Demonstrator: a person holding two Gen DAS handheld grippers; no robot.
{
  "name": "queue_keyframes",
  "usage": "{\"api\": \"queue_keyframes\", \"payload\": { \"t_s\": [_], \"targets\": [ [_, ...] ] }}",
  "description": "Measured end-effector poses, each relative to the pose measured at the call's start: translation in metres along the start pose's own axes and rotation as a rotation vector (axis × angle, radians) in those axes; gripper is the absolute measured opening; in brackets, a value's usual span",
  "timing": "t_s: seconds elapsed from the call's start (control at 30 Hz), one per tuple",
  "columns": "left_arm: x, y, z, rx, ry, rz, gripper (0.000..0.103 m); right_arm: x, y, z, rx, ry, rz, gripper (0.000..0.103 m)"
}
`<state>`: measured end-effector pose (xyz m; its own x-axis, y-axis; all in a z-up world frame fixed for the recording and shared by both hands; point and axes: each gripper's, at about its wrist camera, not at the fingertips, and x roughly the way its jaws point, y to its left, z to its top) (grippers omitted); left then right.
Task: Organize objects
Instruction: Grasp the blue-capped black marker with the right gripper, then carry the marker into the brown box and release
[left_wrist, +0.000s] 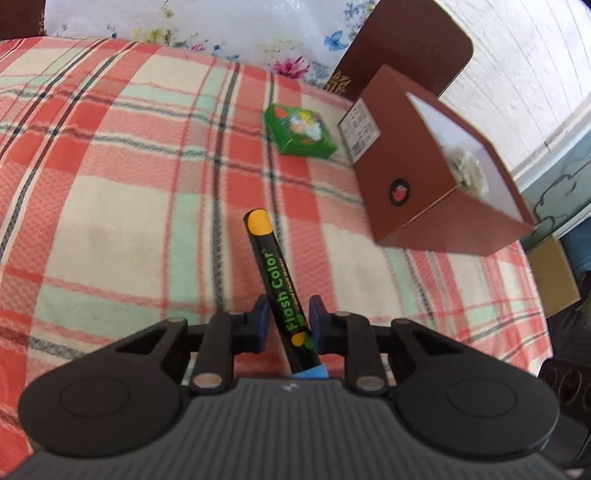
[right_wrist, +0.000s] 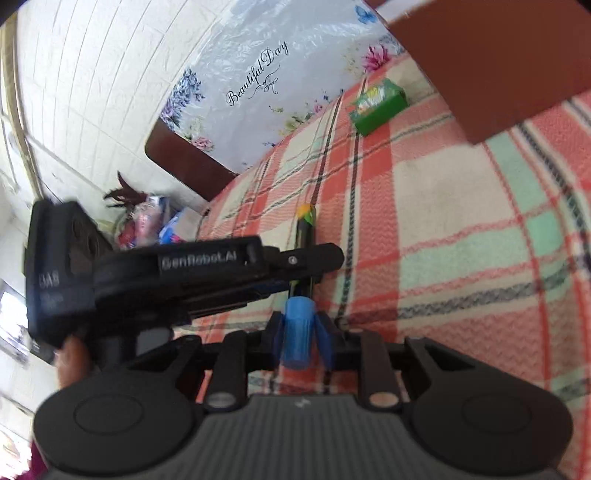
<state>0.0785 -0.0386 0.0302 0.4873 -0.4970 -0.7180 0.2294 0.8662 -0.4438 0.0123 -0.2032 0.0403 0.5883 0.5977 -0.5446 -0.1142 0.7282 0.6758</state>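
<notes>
The left gripper (left_wrist: 286, 317) holds a black marker (left_wrist: 279, 280) with the words "Flash Color" in green on its barrel. Its 2 blue-padded jaws are narrow and press the lower half of the barrel from both sides. The orange end of the marker points forward and a little up, above the plaid blanket (left_wrist: 110, 166), and the blue cap (left_wrist: 312, 372) is at the back, close to the gripper body.

The right gripper (right_wrist: 301, 332) closes its jaws narrowly on this same blue cap (right_wrist: 297, 332), so both grippers grasp the 1 marker (right_wrist: 304, 230) at the same time: the left one on the barrel, the right one on the cap. In the right wrist view the left gripper (right_wrist: 295, 260) crosses the marker from the left side.

Beyond the marker's orange end, well apart from it, a small green box (left_wrist: 301, 129) lies flat on the blanket. To the right of the marker, a brown cardboard box (left_wrist: 432, 166) sits tilted, with a white inside and a barcode label on 1 side. Behind the green box there is a floral pillow (left_wrist: 221, 26) with the text "Beautiful Day" and a dark wooden headboard (left_wrist: 406, 37).
</notes>
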Motion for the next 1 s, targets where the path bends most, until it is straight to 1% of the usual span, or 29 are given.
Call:
{"api": "queue_keyframes", "payload": {
  "t_s": [0.07,0.13,0.23,0.33,0.4,0.47,0.53,0.57,0.6,0.63,0.67,0.77,0.8,0.9,0.93,1.0],
  "targets": [
    [-0.009,-0.021,0.014,0.043,-0.038,-0.047,0.019,-0.013,0.005,0.006,-0.054,-0.051,-0.012,0.020],
    [-0.016,-0.048,0.033,0.100,-0.072,-0.095,0.018,-0.030,0.011,0.018,-0.115,-0.126,-0.040,0.020],
    [-0.013,-0.099,0.067,0.208,-0.125,-0.129,0.018,-0.057,0.020,0.045,-0.203,-0.271,-0.125,0.020],
    [0.007,-0.138,0.096,0.276,-0.141,-0.144,0.018,-0.073,0.016,0.077,-0.248,-0.377,-0.222,0.020],
    [0.028,-0.154,0.110,0.296,-0.135,-0.126,0.018,-0.076,0.006,0.098,-0.253,-0.417,-0.269,0.020],
    [0.050,-0.161,0.120,0.299,-0.123,-0.092,0.020,-0.074,-0.010,0.118,-0.226,-0.427,-0.289,0.020],
    [0.069,-0.161,0.126,0.311,-0.117,-0.038,0.025,-0.066,-0.026,0.134,-0.209,-0.419,-0.294,0.022],
    [0.075,-0.158,0.128,0.311,-0.118,-0.002,0.031,-0.060,-0.032,0.140,-0.210,-0.413,-0.303,0.026],
    [0.079,-0.156,0.127,0.313,-0.120,0.029,0.031,-0.057,-0.037,0.142,-0.226,-0.410,-0.321,0.025],
    [0.082,-0.154,0.126,0.318,-0.118,0.044,0.031,-0.052,-0.038,0.142,-0.247,-0.416,-0.350,0.026],
    [0.082,-0.152,0.125,0.326,-0.119,0.048,0.031,-0.052,-0.040,0.141,-0.258,-0.427,-0.371,0.028],
    [0.068,-0.152,0.119,0.355,-0.164,0.073,0.031,-0.060,-0.043,0.134,-0.232,-0.465,-0.352,0.030],
    [0.061,-0.152,0.117,0.361,-0.180,0.074,0.031,-0.064,-0.042,0.130,-0.219,-0.475,-0.355,0.031],
    [0.038,-0.152,0.107,0.376,-0.223,0.080,0.031,-0.076,-0.043,0.123,-0.174,-0.497,-0.346,0.031],
    [0.030,-0.153,0.103,0.382,-0.241,0.088,0.032,-0.080,-0.042,0.119,-0.165,-0.504,-0.345,0.031],
    [0.015,-0.151,0.094,0.392,-0.262,0.119,0.037,-0.091,-0.037,0.108,-0.163,-0.524,-0.351,0.031]
  ]
}}
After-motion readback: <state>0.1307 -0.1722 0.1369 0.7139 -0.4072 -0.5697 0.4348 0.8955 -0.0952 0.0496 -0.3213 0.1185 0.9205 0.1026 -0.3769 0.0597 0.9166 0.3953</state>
